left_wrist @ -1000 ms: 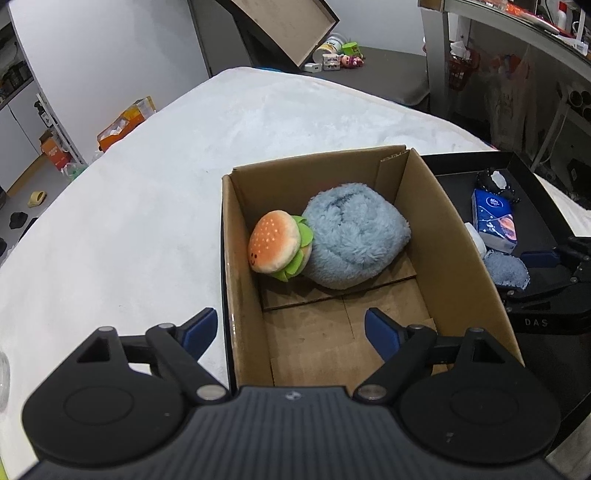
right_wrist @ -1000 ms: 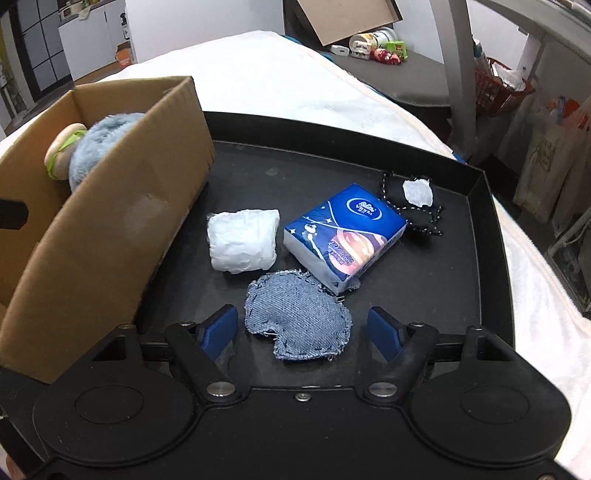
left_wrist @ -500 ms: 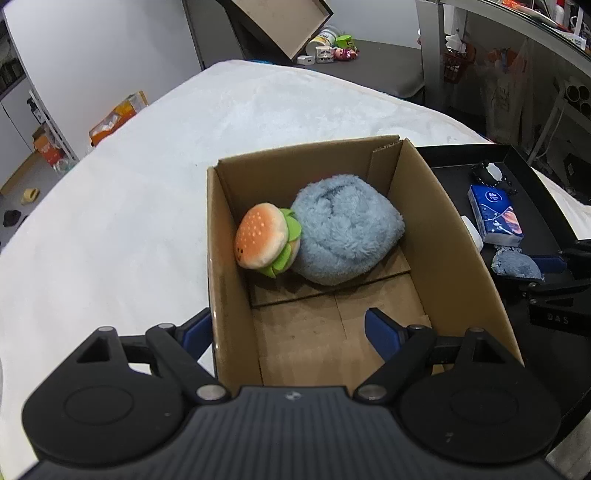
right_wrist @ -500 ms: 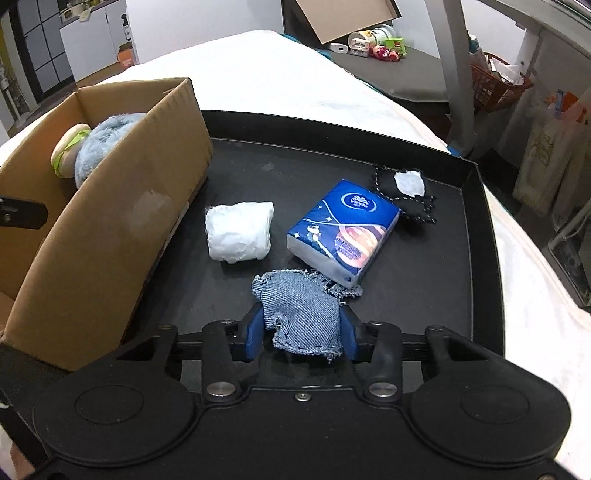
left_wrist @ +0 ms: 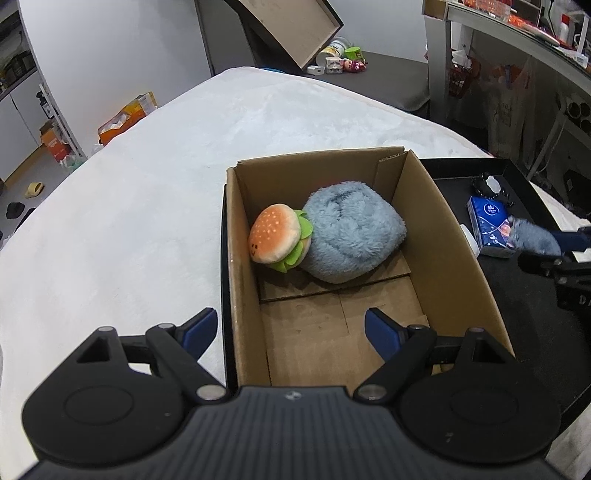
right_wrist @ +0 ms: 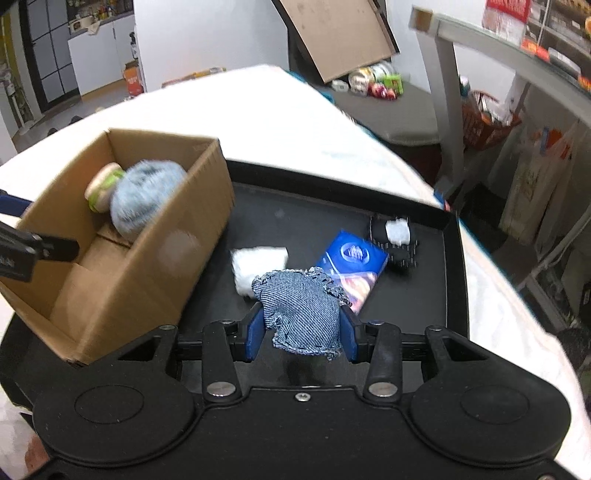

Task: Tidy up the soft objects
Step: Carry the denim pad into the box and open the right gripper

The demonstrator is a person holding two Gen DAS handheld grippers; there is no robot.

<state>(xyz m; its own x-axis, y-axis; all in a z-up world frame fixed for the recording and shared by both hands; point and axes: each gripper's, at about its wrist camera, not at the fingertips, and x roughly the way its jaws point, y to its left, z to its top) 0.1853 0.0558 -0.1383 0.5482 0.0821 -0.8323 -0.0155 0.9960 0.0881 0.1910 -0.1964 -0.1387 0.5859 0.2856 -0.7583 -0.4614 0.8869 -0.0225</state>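
My right gripper point(right_wrist: 302, 326) is shut on a denim heart-shaped cushion point(right_wrist: 301, 310), lifted off the black tray point(right_wrist: 452, 266); from the left wrist the cushion point(left_wrist: 533, 240) shows at the right edge. A cardboard box point(left_wrist: 458, 258) holds a burger plush point(left_wrist: 275, 238) leaning on a fluffy blue plush point(left_wrist: 352, 238). My left gripper point(left_wrist: 290, 330) hangs open over the box's near left wall, with nothing between its fingers. On the tray lie a white soft wad point(right_wrist: 256, 262), a blue tissue pack point(right_wrist: 354, 258) and a black pouch with a white patch point(right_wrist: 397, 234).
The box point(right_wrist: 129, 266) stands at the tray's left end on a white blanket point(left_wrist: 129, 221). Beyond the bed are a tilted wooden board point(left_wrist: 291, 26), toys on the floor point(left_wrist: 340, 61), a grey table leg point(right_wrist: 441, 99) and hanging bags point(right_wrist: 532, 184).
The right gripper closed on the denim cushion and lifted it off the tray. The left gripper stayed open over the box, shifting only slightly.
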